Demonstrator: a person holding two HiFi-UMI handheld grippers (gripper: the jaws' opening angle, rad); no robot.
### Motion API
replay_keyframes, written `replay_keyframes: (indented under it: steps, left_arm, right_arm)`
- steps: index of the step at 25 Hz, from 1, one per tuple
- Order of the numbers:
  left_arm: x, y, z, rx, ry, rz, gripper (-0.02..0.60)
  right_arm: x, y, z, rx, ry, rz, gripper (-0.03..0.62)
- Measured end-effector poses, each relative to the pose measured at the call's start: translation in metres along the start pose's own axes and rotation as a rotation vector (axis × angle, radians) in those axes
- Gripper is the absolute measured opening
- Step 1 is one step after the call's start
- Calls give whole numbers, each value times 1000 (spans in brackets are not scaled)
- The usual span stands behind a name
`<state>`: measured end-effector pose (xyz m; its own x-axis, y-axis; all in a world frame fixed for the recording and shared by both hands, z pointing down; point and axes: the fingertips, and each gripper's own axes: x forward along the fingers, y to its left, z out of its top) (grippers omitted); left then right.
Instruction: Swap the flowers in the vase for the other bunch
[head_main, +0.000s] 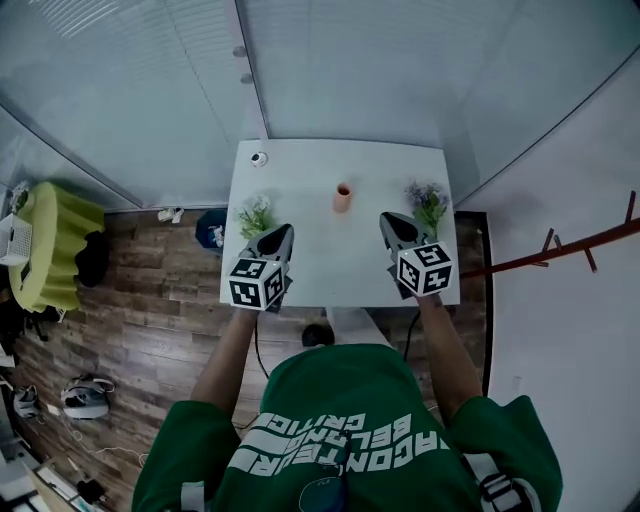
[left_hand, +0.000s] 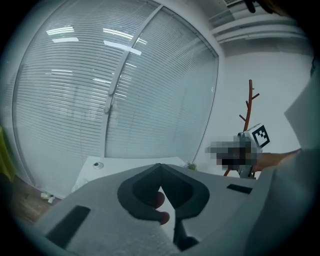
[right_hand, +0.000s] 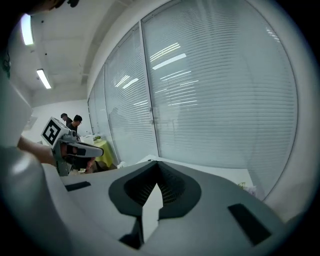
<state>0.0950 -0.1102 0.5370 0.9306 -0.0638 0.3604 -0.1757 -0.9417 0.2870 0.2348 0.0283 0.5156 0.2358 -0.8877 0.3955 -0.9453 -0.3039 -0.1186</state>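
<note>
A small orange vase stands mid-table on the white table, and I see no flowers standing in it. A green bunch lies left of it and a purple-flowered bunch right of it. My left gripper hovers just in front of the green bunch; its jaw tips meet, and a pinkish shape that I cannot identify shows low in the slit behind them. My right gripper hovers just in front of the purple bunch, shut and empty.
A small round white object sits at the table's back left corner. A glass wall with blinds runs behind the table. A yellow-green covered table stands at the left and a coat rack at the right. A blue object lies on the floor by the table's left edge.
</note>
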Motion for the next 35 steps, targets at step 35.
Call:
replay_keyframes:
  steps: [35]
  left_arm:
    - [99, -110, -14, 162, 130, -303, 3]
  right_arm:
    - [-85, -120, -66, 206, 38, -328, 14]
